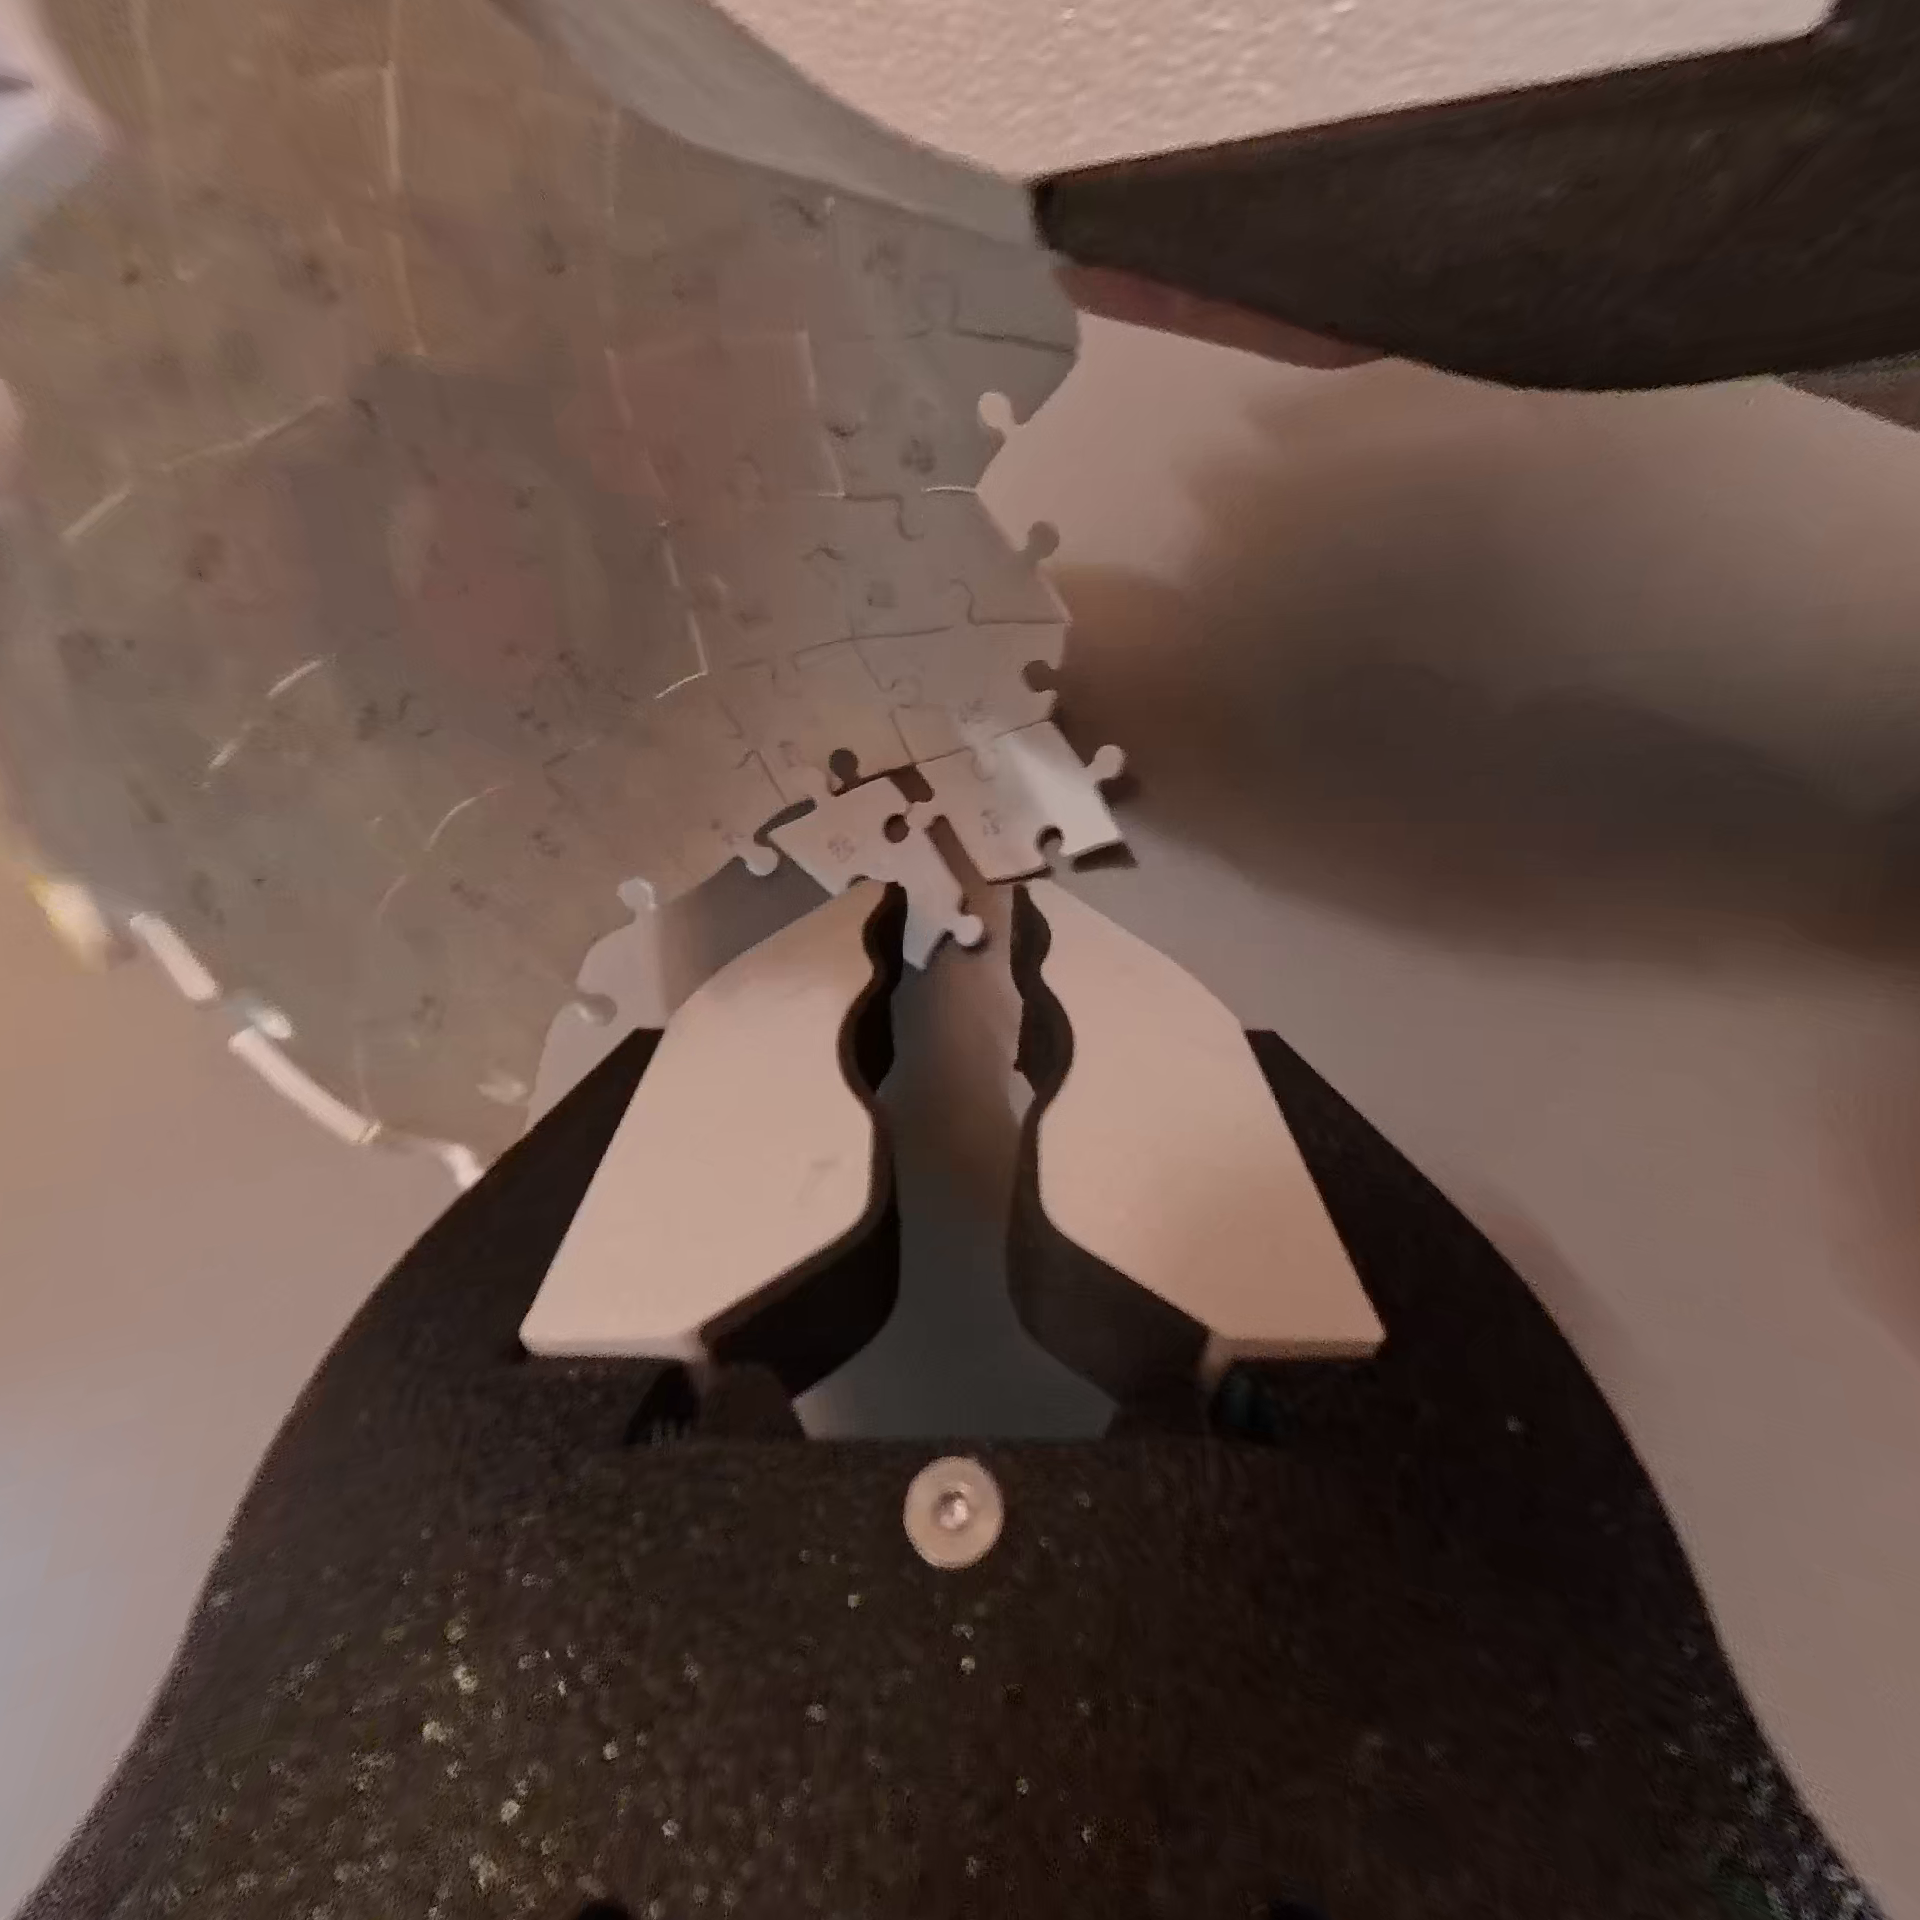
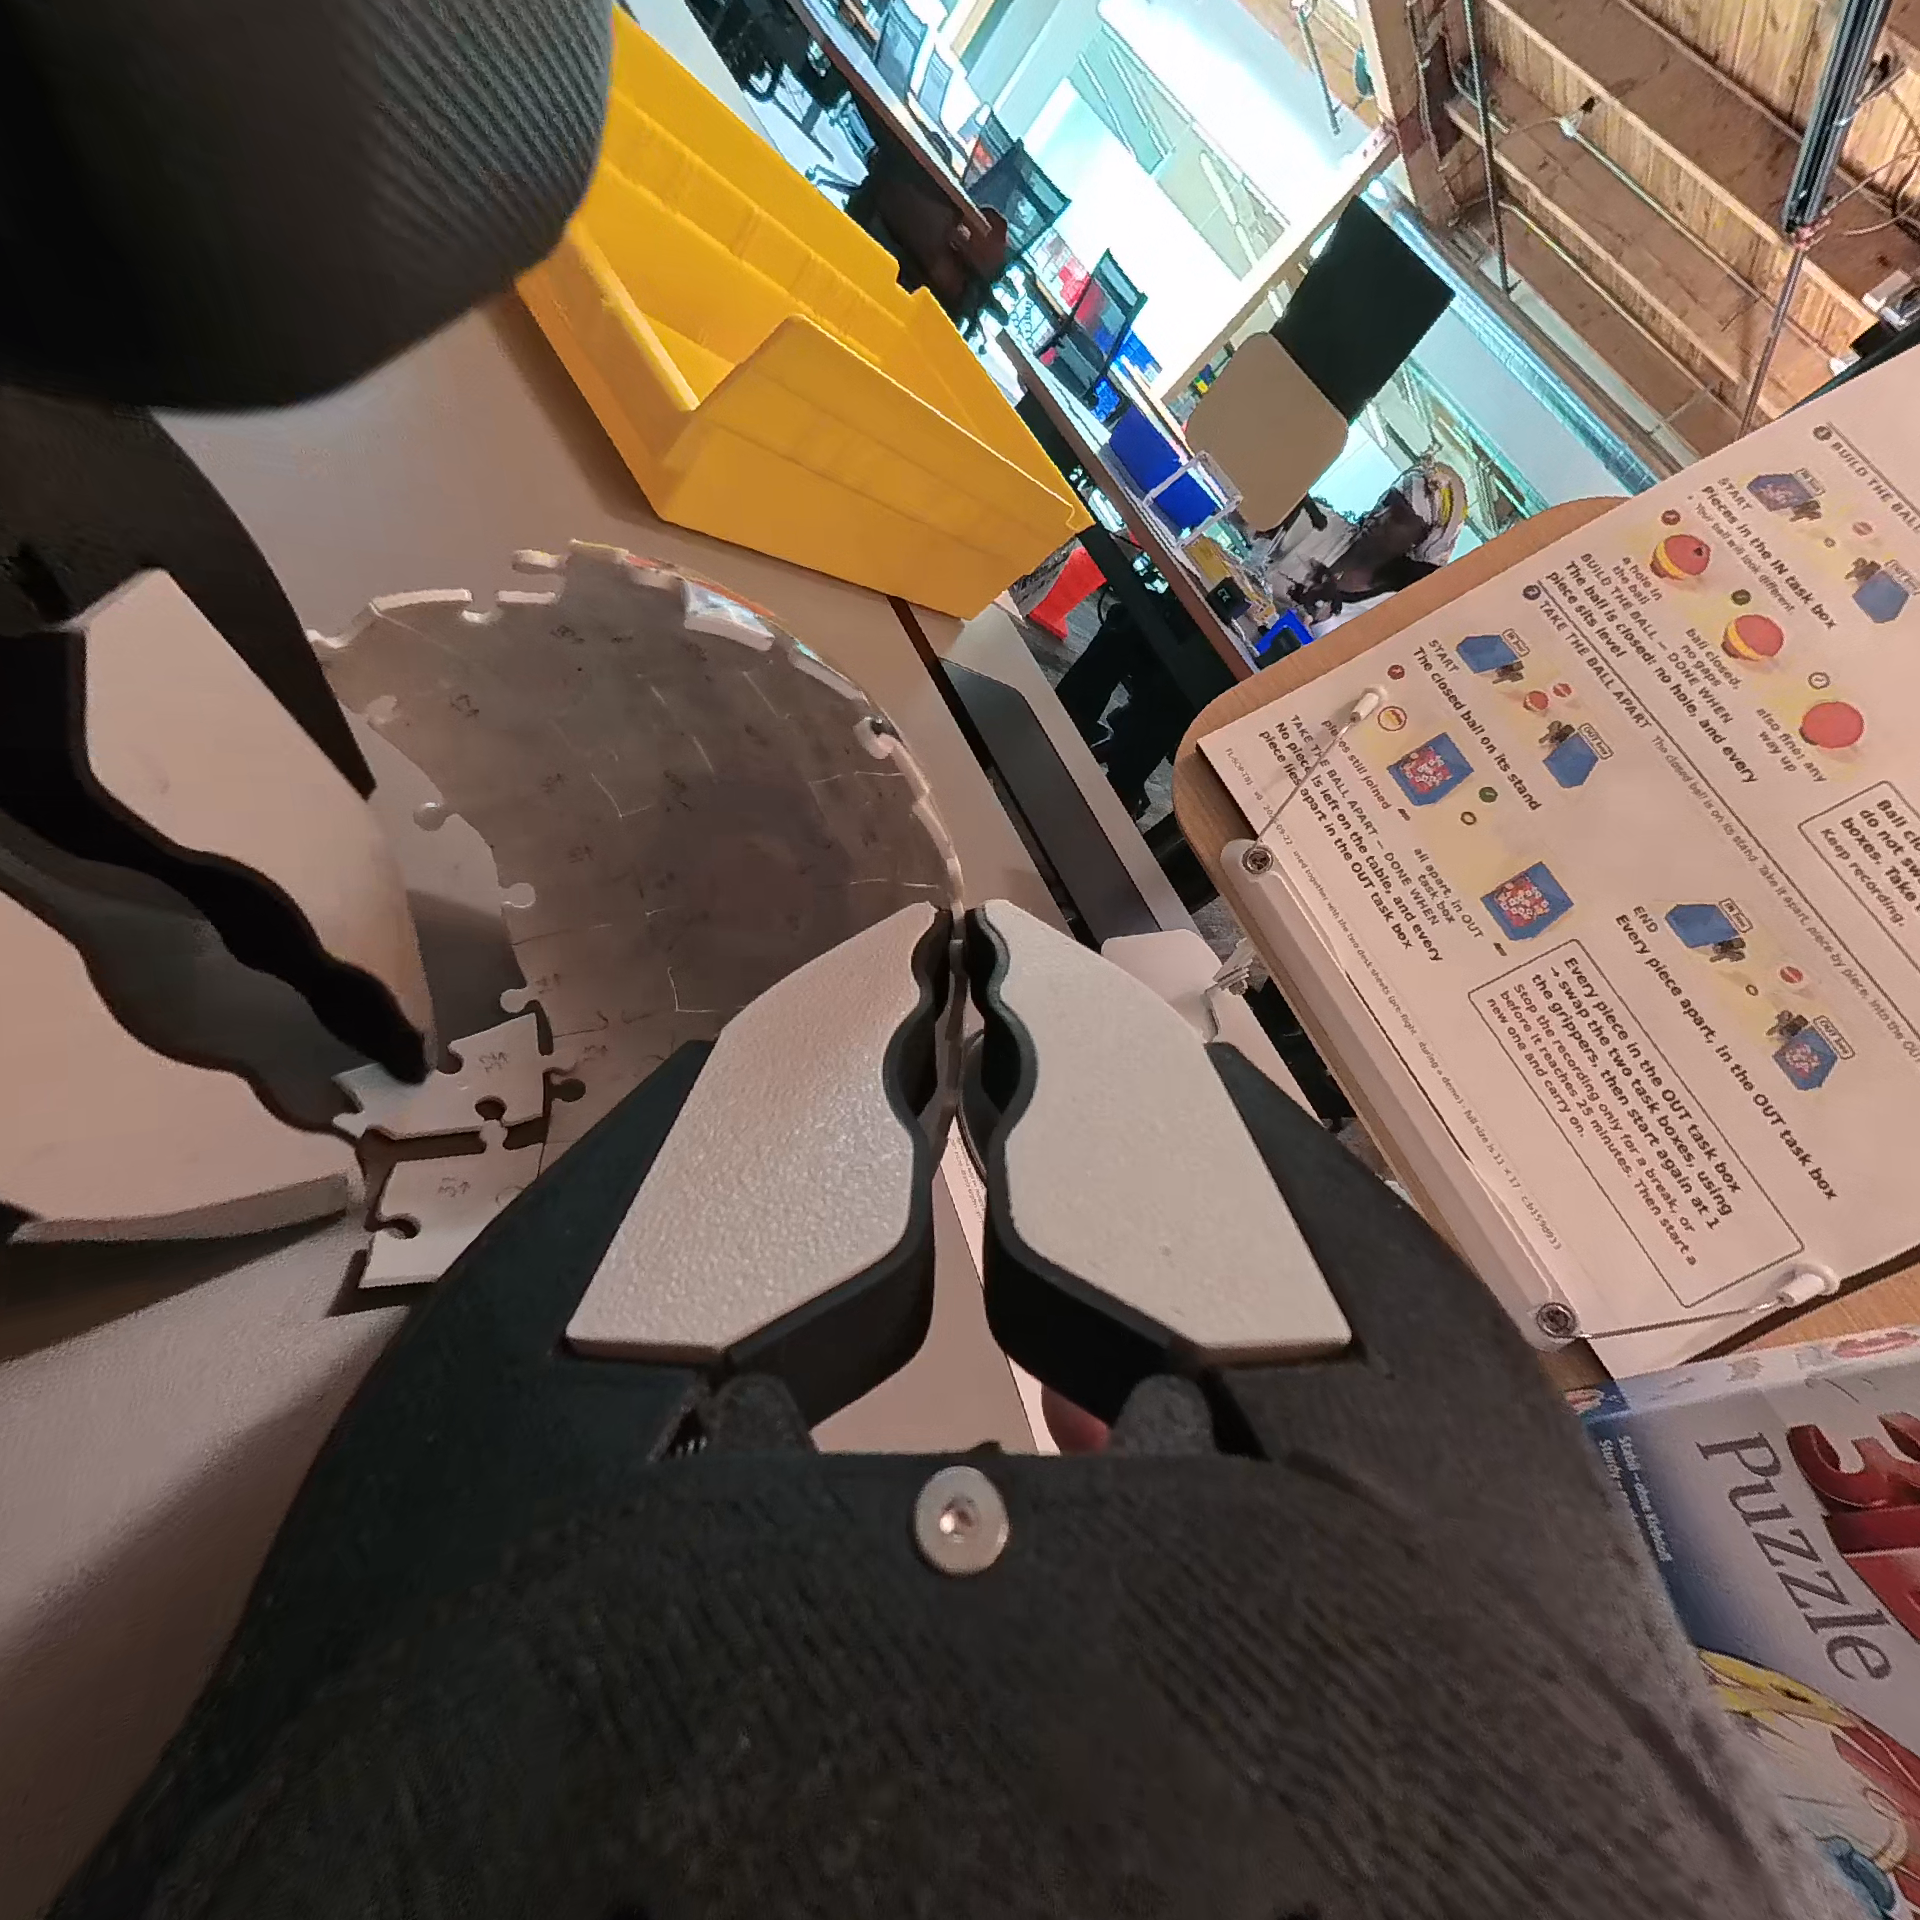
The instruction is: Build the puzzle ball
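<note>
- left gripper [image 1: 951,914]: jaws parted by a narrow gap, tips right at a loose puzzle piece [image 1: 899,862] on the shell edge; can't tell if it's pinched.
- Seen from the right wrist view, left gripper [image 2: 384,1081] reaches in from upper left, tip touching that piece [image 2: 457,1081].
- right gripper [image 2: 961,935]: fingers pressed together at the tips, clamped on the shell rim [image 2: 914,831], pointing up and away.

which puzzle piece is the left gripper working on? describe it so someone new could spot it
In the right wrist view, find the big grey half-built puzzle ball shell on the table in front of the yellow bin. Follow its jagged near-left edge down to the left gripper. The piece is pinched there: it sits skewed with a dark gap beneath it, not flush like its locked neighbours.
</note>
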